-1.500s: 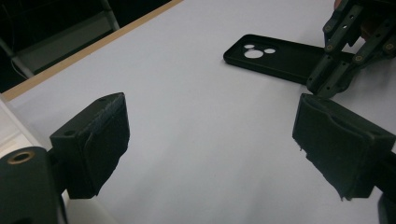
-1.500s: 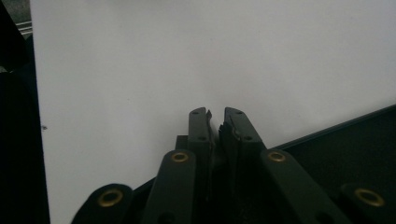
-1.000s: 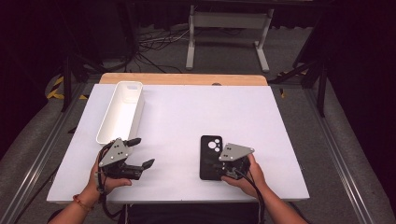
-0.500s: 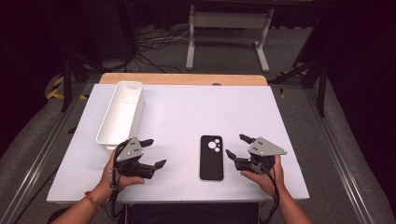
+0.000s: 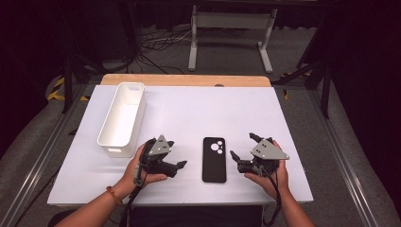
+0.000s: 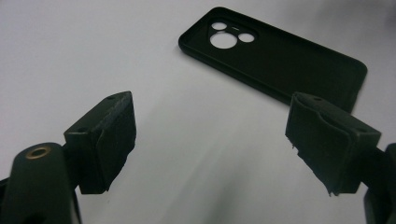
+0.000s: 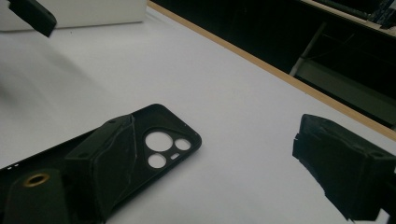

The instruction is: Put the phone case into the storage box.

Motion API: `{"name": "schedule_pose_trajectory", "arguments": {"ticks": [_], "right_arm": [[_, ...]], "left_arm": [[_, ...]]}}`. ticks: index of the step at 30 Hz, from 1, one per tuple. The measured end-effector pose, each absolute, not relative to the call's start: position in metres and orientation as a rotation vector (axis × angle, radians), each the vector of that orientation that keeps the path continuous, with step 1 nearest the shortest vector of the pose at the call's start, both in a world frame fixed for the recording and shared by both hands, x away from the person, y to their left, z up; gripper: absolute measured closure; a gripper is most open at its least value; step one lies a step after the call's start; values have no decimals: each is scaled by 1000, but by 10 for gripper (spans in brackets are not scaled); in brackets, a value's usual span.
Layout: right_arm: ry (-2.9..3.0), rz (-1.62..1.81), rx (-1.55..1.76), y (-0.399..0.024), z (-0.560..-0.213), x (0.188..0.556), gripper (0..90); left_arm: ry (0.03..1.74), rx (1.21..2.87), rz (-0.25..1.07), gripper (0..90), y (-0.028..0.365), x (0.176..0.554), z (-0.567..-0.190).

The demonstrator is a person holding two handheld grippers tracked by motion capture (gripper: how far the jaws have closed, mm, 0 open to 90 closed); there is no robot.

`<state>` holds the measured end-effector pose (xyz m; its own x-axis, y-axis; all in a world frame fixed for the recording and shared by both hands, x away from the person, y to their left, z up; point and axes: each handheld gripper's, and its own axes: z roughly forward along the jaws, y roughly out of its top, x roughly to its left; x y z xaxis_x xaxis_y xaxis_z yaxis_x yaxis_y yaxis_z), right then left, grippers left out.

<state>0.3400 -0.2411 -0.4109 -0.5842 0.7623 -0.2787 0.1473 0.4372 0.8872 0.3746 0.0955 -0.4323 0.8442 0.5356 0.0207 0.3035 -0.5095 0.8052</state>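
Note:
A black phone case (image 5: pixel 214 159) lies flat on the white table (image 5: pixel 198 109), camera cutouts toward the far side. My left gripper (image 5: pixel 176 154) hovers just left of it, open, jaws pointing at the case with nothing between them. In the left gripper view the case (image 6: pixel 275 60) lies ahead of the wide-spread jaws of that gripper (image 6: pixel 219 140). My right gripper (image 5: pixel 243 146) stands just right of the case; its jaws have just been opening and hold nothing. In the right gripper view the case (image 7: pixel 177 130) lies partly behind the left jaw of that gripper (image 7: pixel 224 158).
A long white bin (image 5: pixel 123 118) stands at the table's left, seemingly empty. A wooden strip (image 5: pixel 184 79) runs along the far edge. Beyond it are a metal stand (image 5: pixel 229 28) and cables on the floor.
My right gripper has let go of the phone case, opened, and drawn off to the right. My left gripper has moved right, toward the case. The case stays flat on the table.

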Motion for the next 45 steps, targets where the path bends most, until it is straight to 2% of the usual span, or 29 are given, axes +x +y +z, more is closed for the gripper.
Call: {"name": "schedule_pose_trajectory", "arguments": {"ticks": [3,7,12,20,22,34,38,44,45], "right_arm": [[1997,1130,766,-242,-411,340,139],[1991,1119,773,-244,-411,340,144],[1991,1109,785,-245,-412,341,149],[1997,1098,785,-243,-414,342,155],[2004,1095,784,-243,-415,341,157],[2020,1101,771,-242,-415,341,166],[2018,1108,775,-244,-414,341,169],[2020,1109,777,-245,-413,341,174],[2022,1112,776,-244,-413,341,175]], "left_arm": [[620,2154,280,170,84,380,-432],[655,2148,279,174,70,389,-431],[694,2149,203,296,61,399,-432],[864,2156,113,310,36,414,-431],[898,2162,111,295,32,418,-431],[998,2253,127,368,9,433,-441],[1008,2268,121,375,8,437,-446],[973,2331,197,405,3,435,-445],[971,2331,188,440,4,435,-445]]}}
